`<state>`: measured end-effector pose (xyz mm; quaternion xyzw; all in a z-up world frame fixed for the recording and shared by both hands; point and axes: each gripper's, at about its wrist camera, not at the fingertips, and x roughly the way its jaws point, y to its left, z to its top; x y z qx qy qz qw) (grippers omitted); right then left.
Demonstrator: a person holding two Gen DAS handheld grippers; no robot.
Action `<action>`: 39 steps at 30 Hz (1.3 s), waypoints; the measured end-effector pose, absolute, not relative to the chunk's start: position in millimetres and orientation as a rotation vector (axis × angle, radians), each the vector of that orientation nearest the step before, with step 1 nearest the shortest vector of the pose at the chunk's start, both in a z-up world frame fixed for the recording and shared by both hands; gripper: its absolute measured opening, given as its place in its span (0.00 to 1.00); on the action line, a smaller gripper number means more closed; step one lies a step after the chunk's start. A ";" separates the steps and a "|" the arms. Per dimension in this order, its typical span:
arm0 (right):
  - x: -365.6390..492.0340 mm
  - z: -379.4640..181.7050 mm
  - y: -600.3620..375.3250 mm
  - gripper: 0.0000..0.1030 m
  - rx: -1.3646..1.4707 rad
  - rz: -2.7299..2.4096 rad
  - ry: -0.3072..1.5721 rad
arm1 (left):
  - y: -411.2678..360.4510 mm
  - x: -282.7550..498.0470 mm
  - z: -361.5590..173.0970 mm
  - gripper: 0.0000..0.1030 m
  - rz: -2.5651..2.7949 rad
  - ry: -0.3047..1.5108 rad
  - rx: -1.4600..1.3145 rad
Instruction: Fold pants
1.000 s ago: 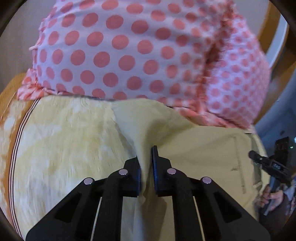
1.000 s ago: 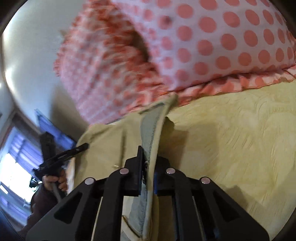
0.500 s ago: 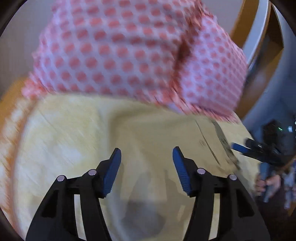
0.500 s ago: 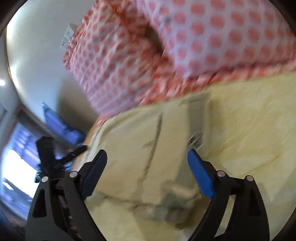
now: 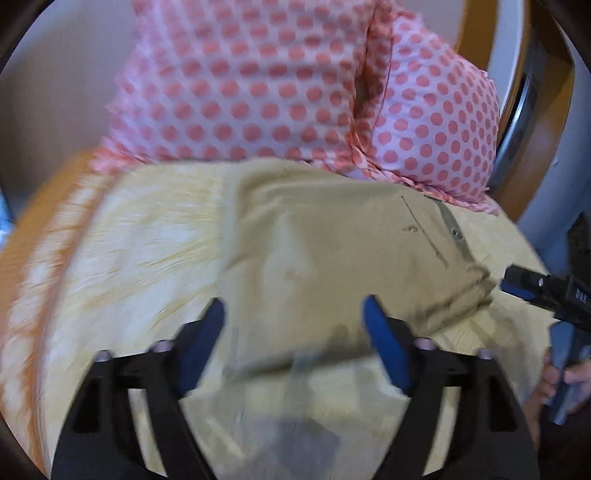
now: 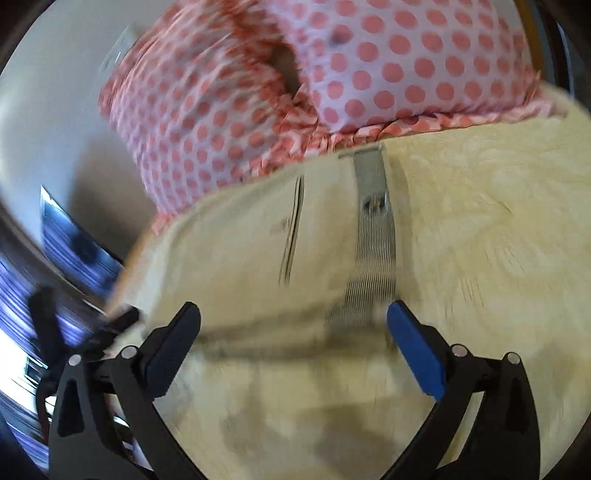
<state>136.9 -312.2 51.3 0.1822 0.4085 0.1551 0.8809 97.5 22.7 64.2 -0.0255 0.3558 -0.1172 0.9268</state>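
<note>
Folded khaki pants (image 5: 332, 243) lie flat on a yellow bedspread (image 5: 147, 258), their far edge against the pillows. A back pocket slit, a button and the grey waistband lining (image 6: 373, 221) face up in the right wrist view, where the pants (image 6: 240, 251) fill the middle. My left gripper (image 5: 293, 314) is open and empty, just above the pants' near edge. My right gripper (image 6: 293, 317) is open and empty, above the near edge at the waistband end. The right gripper also shows at the left wrist view's right edge (image 5: 546, 291).
Two pink pillows with red polka dots (image 5: 277, 85) stand behind the pants; they also show in the right wrist view (image 6: 369, 62). A wooden headboard frame (image 5: 476, 33) is at the far right. An orange border (image 5: 40, 243) marks the bedspread's left side.
Both grippers were shut on the pants' fabric a second ago. They have opened, let the pants drop flat, and pulled back toward me.
</note>
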 end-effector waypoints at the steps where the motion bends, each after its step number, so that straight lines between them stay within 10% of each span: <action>1: 120.5 46.6 -301.6 0.98 0.328 0.300 0.844 | 19.6 75.7 61.4 0.82 -0.207 0.688 -0.026; 39: 24.8 -7.3 -233.9 0.98 -0.001 0.040 0.573 | 3.6 -8.1 -4.4 0.99 -0.029 0.548 0.045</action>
